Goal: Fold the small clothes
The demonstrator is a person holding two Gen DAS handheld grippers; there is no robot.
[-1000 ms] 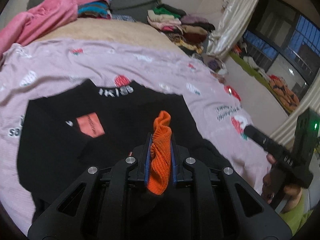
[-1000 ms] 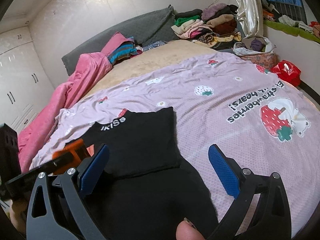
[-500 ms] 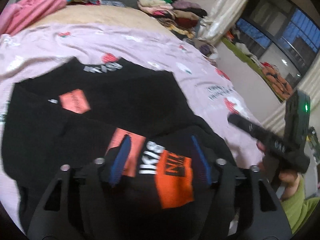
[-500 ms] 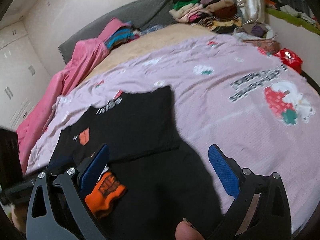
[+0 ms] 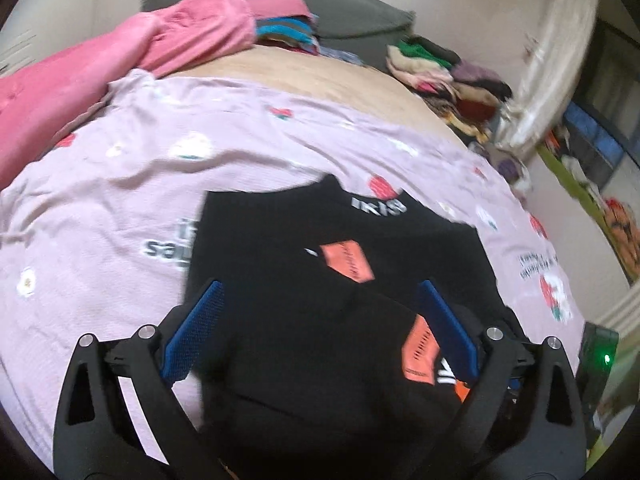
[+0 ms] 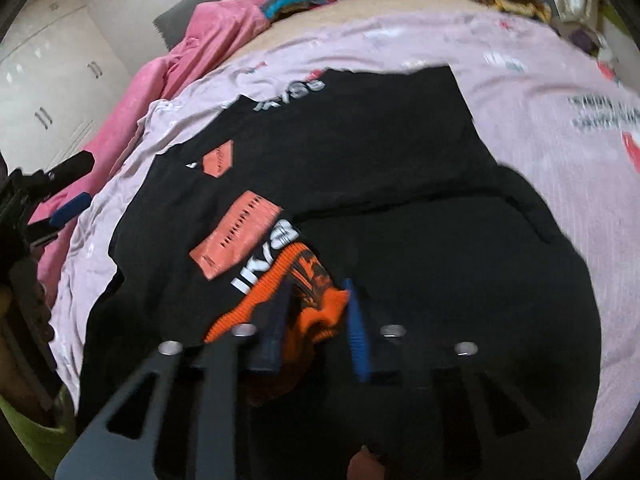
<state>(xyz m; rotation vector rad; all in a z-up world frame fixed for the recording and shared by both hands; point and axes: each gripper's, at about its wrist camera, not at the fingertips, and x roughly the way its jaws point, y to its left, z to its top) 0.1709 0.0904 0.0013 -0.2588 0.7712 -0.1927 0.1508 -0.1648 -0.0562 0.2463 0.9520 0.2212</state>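
Black knit garment with orange patches (image 6: 360,152), frame centre: partly folded, final folds judged outstanding; orange ribbed cuff (image 6: 308,300) straddled by narrowed, unclosed right gripper (image 6: 316,324); left gripper (image 5: 320,332) spread, empty.

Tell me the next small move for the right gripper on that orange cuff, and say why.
Probably close the right gripper fully on the orange cuff and carry it inward across the black top. Its fingers straddle the cuff, but motion blur hides whether they grip it, and the sleeve lies bunched. The left gripper hangs open, holding nothing.
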